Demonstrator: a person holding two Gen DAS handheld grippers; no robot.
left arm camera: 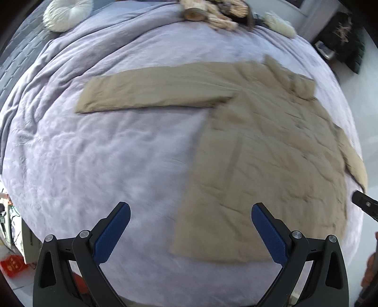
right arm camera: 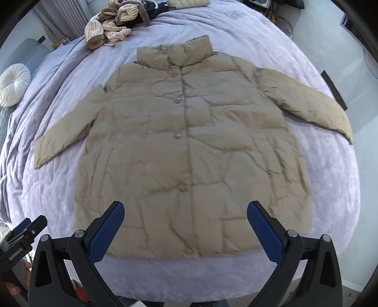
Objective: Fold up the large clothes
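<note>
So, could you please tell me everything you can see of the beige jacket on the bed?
The beige puffer jacket lies flat and face up on the lavender bedspread, fully unfolded. It looks like thin quilted padding with a creased, slightly shiny shell. It has a tall stand-up collar, a buttoned front placket with pale round buttons, and both sleeves spread outward. The hem points toward the camera. Only the bedspread touches it; both tools hover open above, holding nothing.

At the top edge of the left wrist view, a striped heap of clothes (left arm camera: 212, 11) is cut off and smeared by blur. The coat (left arm camera: 271, 165) there loses its far sleeve toward the right edge, its surface blurred.
</note>
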